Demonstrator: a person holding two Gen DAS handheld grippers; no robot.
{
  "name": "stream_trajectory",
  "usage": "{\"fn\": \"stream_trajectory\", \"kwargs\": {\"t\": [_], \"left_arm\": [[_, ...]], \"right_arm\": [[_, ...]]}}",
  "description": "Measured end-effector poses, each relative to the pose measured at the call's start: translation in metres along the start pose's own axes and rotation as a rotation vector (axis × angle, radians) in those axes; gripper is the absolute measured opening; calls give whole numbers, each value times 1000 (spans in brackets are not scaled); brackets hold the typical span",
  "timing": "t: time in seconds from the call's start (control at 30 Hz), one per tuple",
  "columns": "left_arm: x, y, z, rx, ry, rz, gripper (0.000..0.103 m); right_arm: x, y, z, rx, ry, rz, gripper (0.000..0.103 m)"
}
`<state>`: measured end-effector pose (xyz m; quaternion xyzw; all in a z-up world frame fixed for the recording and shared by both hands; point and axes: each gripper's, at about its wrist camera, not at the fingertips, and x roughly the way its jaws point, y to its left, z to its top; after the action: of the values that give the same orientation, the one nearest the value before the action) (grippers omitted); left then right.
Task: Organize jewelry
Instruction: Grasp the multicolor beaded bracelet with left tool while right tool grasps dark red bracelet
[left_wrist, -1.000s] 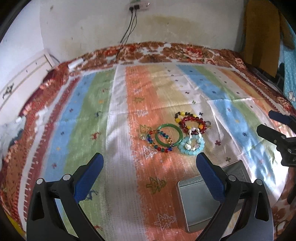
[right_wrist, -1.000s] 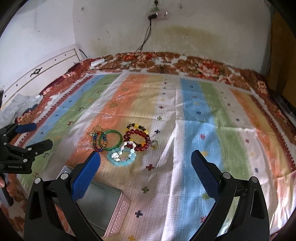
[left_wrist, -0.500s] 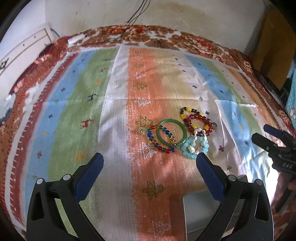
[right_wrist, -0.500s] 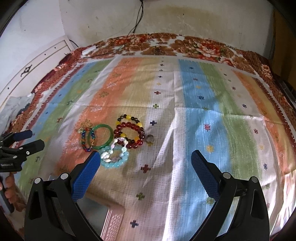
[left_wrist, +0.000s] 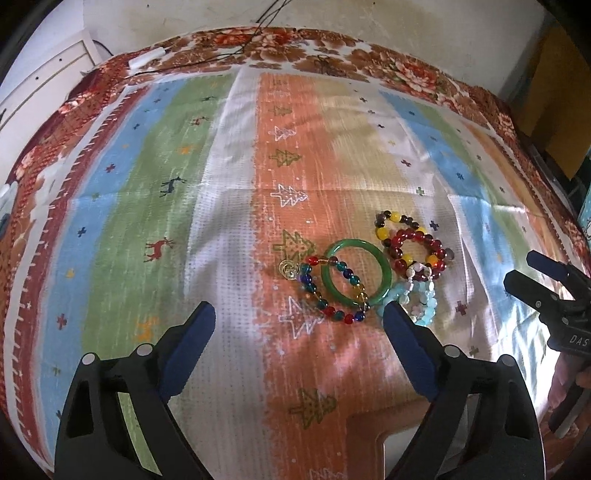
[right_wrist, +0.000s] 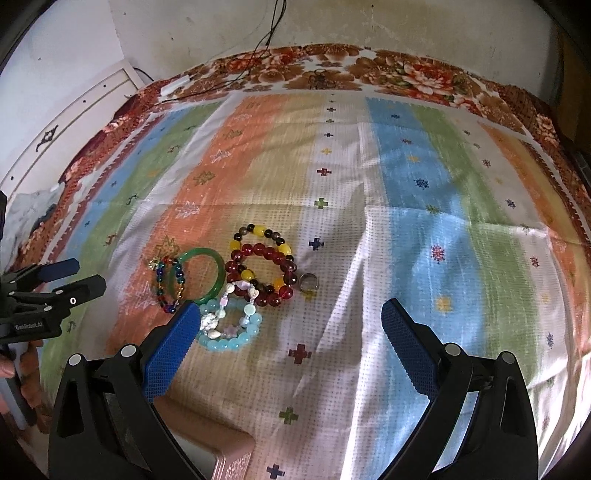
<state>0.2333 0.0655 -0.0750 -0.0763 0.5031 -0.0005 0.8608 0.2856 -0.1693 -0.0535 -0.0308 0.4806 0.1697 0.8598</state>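
— From the left wrist: left gripper (left_wrist: 297, 319) spread wide and empty, just short of the green bangle (left_wrist: 356, 272); why?
— Room to straddle it, likely.
— Over on the right wrist?
— Right gripper (right_wrist: 286, 319) equally wide, empty, near the pale blue bracelet (right_wrist: 231, 334) on the striped cloth (right_wrist: 424, 221).

On the bed (right_wrist: 424, 229), near its middle, the bangle (right_wrist: 201, 275) overlaps a small beaded bracelet (right_wrist: 168, 284) on its left. Right of the bangle two bead bracelets (right_wrist: 262, 271) overlap; a ring (right_wrist: 308, 283) lies just beside them. Nearer the front edge, touching them, lies another bracelet (right_wrist: 231, 326), and before it a tin (right_wrist: 225, 458).
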Motion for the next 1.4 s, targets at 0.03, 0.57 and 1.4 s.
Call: {"fn": "stream_trajectory", "kwargs": {"t": [0.03, 0.57, 1.4], "left_arm": [[2, 1, 1, -2, 3, 0, 88], [50, 8, 11, -31, 115, -14, 66], [82, 10, 18, 13, 163, 36, 43]], "right_arm": [[3, -1, 1, 3, 5, -2, 99], [44, -4, 16, -4, 75, -23, 99], [95, 9, 31, -78, 155, -68, 54]]}}
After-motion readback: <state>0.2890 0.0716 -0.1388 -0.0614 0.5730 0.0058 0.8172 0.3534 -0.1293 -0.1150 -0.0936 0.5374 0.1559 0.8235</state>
